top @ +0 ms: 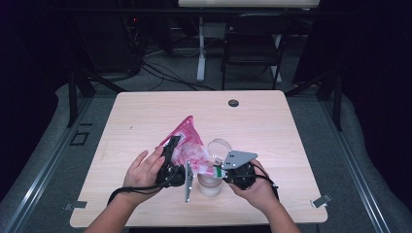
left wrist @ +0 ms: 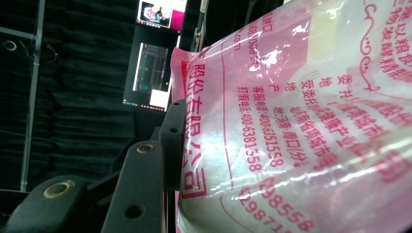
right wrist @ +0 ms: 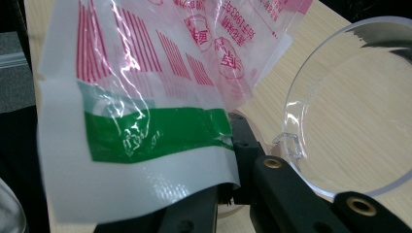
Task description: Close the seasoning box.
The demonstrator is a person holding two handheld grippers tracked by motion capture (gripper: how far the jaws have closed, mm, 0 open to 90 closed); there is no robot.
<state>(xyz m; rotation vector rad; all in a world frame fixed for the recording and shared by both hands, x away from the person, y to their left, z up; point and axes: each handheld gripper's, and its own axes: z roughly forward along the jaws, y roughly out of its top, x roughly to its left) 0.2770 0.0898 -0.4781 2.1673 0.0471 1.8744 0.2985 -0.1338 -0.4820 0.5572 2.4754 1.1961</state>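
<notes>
In the high view, low and centre of the frame, the left gripper (top: 171, 145) and right gripper (top: 219, 171) hold a pink printed bag (top: 187, 141) tilted over a clear cup (top: 214, 167) on the counter (top: 262, 126). The left gripper view shows the jaws clamped on the bag's edge (left wrist: 291, 136) at centre. The right gripper view shows the jaws pinching the bag's green-striped end (right wrist: 145, 131) at lower left, the cup's rim (right wrist: 296, 107) at right.

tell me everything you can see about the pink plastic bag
The bag is thin, glossy, see-through plastic printed with pink text and stripes, with a green band and a white strip along the end by the right gripper. It looks filled with something pale. It is held tilted over the table, one corner pointing up. The left gripper clamps its side, the right gripper its banded end, beside a clear cup.
</notes>
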